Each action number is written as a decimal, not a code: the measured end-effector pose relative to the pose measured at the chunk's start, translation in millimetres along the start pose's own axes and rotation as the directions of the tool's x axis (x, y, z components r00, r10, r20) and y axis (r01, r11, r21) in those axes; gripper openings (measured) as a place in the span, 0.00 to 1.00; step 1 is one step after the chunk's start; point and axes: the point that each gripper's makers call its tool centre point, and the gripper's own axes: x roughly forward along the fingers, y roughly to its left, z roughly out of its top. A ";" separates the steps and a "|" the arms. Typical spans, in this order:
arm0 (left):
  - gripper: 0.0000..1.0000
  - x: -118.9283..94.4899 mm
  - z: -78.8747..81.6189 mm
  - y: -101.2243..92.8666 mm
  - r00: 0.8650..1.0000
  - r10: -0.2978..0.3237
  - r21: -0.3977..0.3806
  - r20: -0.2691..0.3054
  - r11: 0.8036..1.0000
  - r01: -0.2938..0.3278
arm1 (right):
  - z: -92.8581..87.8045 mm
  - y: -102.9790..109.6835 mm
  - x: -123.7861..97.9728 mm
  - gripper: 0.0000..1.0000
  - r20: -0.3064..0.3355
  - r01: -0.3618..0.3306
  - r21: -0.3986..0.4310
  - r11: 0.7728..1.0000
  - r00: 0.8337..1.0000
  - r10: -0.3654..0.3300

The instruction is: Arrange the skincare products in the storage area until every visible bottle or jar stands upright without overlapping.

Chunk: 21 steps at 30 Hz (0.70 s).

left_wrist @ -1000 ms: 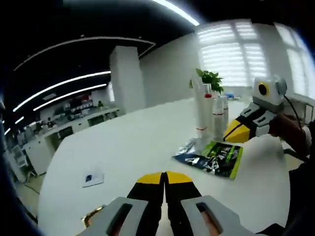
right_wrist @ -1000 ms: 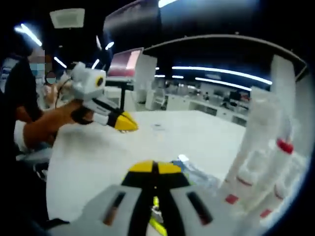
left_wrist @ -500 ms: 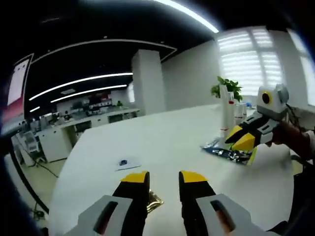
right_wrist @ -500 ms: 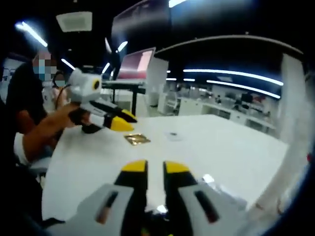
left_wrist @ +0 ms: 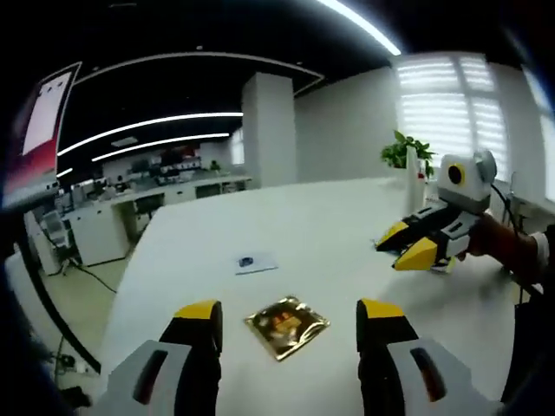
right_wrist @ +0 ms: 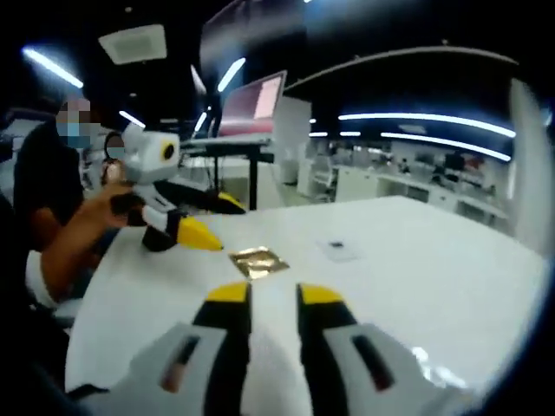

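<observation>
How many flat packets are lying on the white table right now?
2 that I can make out: a gold foil sachet between the open left gripper jaws, and a small white packet farther out. Others may be hidden.

I see a large white table [left_wrist: 303, 225] with a smooth, matte top carrying all items. A gold foil sachet [left_wrist: 287, 325] lies flat on it, near its closer edge in the left gripper view. Beyond the sachet lies a small white card [left_wrist: 256, 263] with a dark mark, well apart from it. In the right gripper view I see the same table [right_wrist: 408, 251], the sachet [right_wrist: 257, 261] and the card [right_wrist: 337, 250], both lying flat.
</observation>
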 end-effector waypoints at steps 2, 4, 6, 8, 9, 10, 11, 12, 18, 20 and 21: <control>0.64 0.0 -6.2 3.8 0.999 0.008 -0.023 -0.031 1.000 -0.008 | -3.6 -1.3 10.7 0.31 -0.031 0.010 -0.009 1.000 0.999 -0.010; 0.68 2.6 -12.2 12.2 0.998 0.039 -0.004 -0.056 0.999 -0.039 | -6.1 -3.0 21.9 0.40 -0.053 0.016 -0.013 1.000 0.998 -0.017; 0.65 1.9 -12.0 8.0 0.998 0.016 0.001 -0.063 1.000 -0.016 | -6.7 -3.5 30.3 0.39 -0.061 0.017 -0.004 1.000 0.998 -0.017; 0.59 -2.4 -11.0 9.6 0.995 0.050 0.074 -0.090 0.996 -0.044 | -7.0 -0.9 37.2 0.40 -0.068 0.015 0.001 1.000 0.998 -0.015; 0.58 -3.5 -9.9 9.4 0.993 0.061 0.089 -0.097 0.995 -0.052 | -7.4 0.4 40.5 0.40 -0.074 0.012 0.000 1.000 0.997 -0.012; 0.56 -2.7 -8.0 8.9 0.994 0.057 0.071 -0.092 0.996 -0.050 | -8.0 1.6 40.9 0.40 -0.077 0.008 -0.002 1.000 0.997 -0.008; 0.54 -2.5 -6.6 10.1 0.994 0.052 0.059 -0.091 0.997 -0.047 | -8.7 2.1 45.5 0.40 -0.087 -0.002 -0.004 1.000 0.996 0.001; 0.48 -1.3 -5.7 9.4 0.995 0.039 0.052 -0.088 0.998 -0.034 | -8.8 0.8 48.1 0.40 -0.093 -0.002 -0.006 1.000 0.996 0.002; 0.32 1.2 -20.1 16.4 0.974 0.056 0.089 -0.220 0.995 -0.037 | -14.6 9.4 60.9 0.36 -0.138 -0.039 0.009 0.999 0.990 0.040; 0.25 3.8 -21.1 15.7 0.971 0.036 0.084 -0.236 0.996 -0.016 | -17.3 14.0 65.0 0.33 -0.149 -0.053 0.018 0.998 0.987 0.056; 0.24 4.6 -22.4 16.3 0.968 0.032 0.084 -0.250 0.996 -0.011 | -18.4 14.7 67.4 0.32 -0.153 -0.057 0.027 0.998 0.986 0.060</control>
